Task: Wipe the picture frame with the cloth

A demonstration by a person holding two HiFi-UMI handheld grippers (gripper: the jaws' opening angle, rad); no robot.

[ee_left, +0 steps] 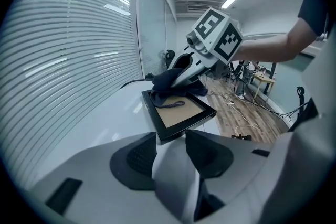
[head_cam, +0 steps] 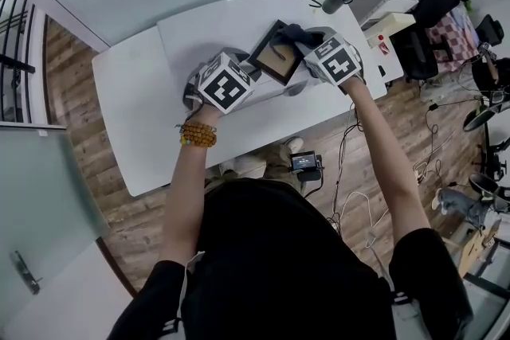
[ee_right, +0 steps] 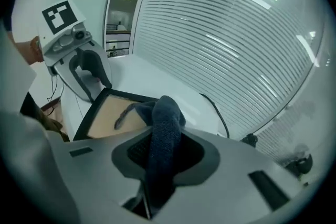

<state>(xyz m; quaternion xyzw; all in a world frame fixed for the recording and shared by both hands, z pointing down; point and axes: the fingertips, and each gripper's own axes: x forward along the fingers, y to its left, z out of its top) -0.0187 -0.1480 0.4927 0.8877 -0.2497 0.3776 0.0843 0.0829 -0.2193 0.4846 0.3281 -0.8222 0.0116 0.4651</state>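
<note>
Right tool (ee_right: 157, 140) pinching cloth (ee_right: 165, 112), cloth resting on picture frame (ee_right: 106, 119)

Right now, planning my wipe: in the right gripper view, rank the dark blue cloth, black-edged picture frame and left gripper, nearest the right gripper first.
1. Dark blue cloth: pinched in its jaws.
2. Black-edged picture frame: just beyond, lower left.
3. Left gripper: holding frame's far corner, upper left.

No lettering, label, brand or number can be read anywhere.

The left tongs (ee_left: 170, 140) clamp the picture frame (ee_left: 181, 115) by a corner; the right tongs (ee_right: 157, 150) pinch the cloth (ee_right: 165, 113).
</note>
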